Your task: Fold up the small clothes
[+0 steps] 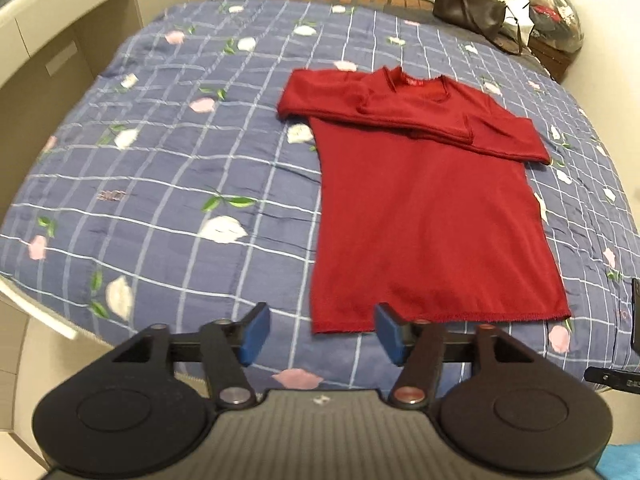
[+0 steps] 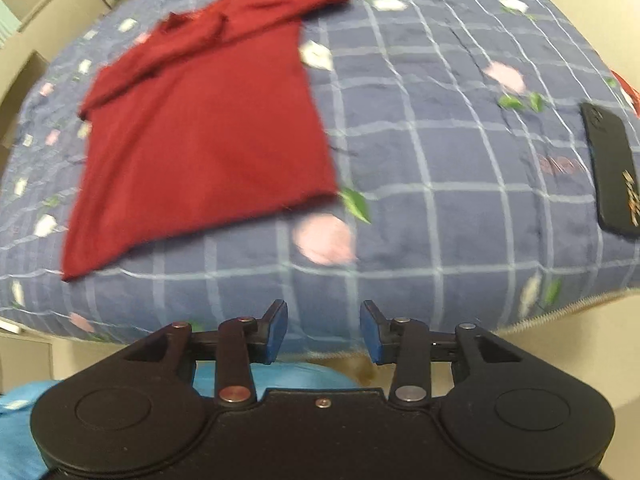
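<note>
Nearest in the left wrist view is the left gripper (image 1: pixel 322 334). Its two blue pads (image 1: pixel 255 334) stand wide apart and nothing is between them. It hangs just over the near edge of the bed (image 1: pixel 132 184), and the hem of the red shirt (image 1: pixel 432 216) begins just beyond the pad at the right side, toward 1 o'clock. The right gripper (image 2: pixel 324 330) is also spread and empty. It is further back, at the edge of the bed, with something light blue (image 2: pixel 280 376) under it that I cannot identify.

From the right gripper the shirt lies toward 10 o'clock, flat on the blue checked quilt. The body is spread out smooth. Both sleeves (image 1: pixel 420 120) are already laid across the chest, near the collar (image 1: pixel 416 80) at the far end. In my judgement the next fold brings the hem up toward the collar.

The cloth looks like a thin soft knit, light and limp. It will sag and drag on the quilt, and the sleeves can slip out if it is lifted fast. I would pinch the two hem corners, one for each gripper, taking only the shirt layers and not the quilt.

At 2 o'clock from the right gripper lies a dark phone (image 2: pixel 610 168), well apart from the shirt. Far behind the collar stands a brown bag (image 1: pixel 472 12).
</note>
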`<state>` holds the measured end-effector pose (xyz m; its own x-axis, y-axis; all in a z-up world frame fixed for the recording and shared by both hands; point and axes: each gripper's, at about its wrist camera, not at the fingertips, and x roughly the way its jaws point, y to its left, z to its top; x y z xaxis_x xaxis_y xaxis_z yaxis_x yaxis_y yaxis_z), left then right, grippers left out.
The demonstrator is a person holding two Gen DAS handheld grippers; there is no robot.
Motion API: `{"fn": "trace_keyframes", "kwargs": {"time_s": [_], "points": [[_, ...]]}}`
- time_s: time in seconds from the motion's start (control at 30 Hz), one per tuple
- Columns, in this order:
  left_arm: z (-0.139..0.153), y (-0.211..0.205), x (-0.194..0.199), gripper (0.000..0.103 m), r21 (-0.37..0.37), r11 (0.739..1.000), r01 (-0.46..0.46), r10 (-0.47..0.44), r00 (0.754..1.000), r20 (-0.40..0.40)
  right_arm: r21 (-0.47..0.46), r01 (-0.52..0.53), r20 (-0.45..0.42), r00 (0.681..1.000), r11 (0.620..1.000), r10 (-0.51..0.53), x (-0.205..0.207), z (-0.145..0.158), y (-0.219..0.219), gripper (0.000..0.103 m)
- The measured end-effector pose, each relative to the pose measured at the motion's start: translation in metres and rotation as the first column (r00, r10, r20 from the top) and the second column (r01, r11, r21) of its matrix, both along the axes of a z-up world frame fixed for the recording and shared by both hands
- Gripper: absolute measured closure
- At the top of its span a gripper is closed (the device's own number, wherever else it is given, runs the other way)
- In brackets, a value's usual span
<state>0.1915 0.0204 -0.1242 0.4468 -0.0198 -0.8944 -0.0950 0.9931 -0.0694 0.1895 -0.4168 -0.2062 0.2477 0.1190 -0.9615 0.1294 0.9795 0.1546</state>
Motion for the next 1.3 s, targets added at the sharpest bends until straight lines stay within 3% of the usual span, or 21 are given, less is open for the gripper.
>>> {"fn": "trace_keyframes", "kwargs": {"time_s": [0.23,0.33,0.43,0.6,0.73,0.9,1.1,1.3], "points": [[0.04,-0.003,-0.03,0.015,0.028,1.0,-0.001,0.0,0.998,0.064,-0.119,0.087,-0.073,0.993,0.989,-0.097,-0.027,-0.029,-0.044,0.058],[0.052,-0.014,-0.035,0.003,0.052,0.999,0.009,-0.015,0.994,0.106,-0.145,0.079,-0.066,0.994,0.986,-0.09,-0.033,-0.03,-0.049,0.044],[0.052,-0.029,-0.034,0.001,0.077,0.997,0.016,-0.025,0.992,0.121,-0.151,0.016,-0.047,0.999,0.988,-0.023,-0.027,-0.027,-0.042,0.029],[0.035,-0.05,-0.022,0.001,0.101,0.995,0.022,-0.029,0.997,0.071,-0.16,-0.133,-0.025,0.991,0.978,0.13,0.0,-0.018,-0.013,0.005],[0.014,-0.063,-0.009,0.001,0.117,0.993,0.026,-0.029,0.999,0.028,-0.186,-0.278,-0.02,0.96,0.942,0.279,0.022,-0.012,0.013,0.002],[-0.02,-0.081,0.012,0.0,0.182,0.981,0.071,-0.064,0.997,-0.047,-0.243,-0.487,-0.042,0.869,0.839,0.493,0.044,-0.014,0.043,0.001],[-0.064,-0.1,0.033,0.001,0.295,0.943,0.154,-0.122,0.985,-0.124,-0.335,-0.689,-0.077,0.7,0.643,0.71,0.063,-0.027,0.073,0.001],[-0.095,-0.12,0.044,0.001,0.405,0.888,0.22,-0.167,0.973,-0.161,-0.357,-0.793,-0.064,0.548,0.494,0.834,0.076,-0.043,0.094,0.001]]}}
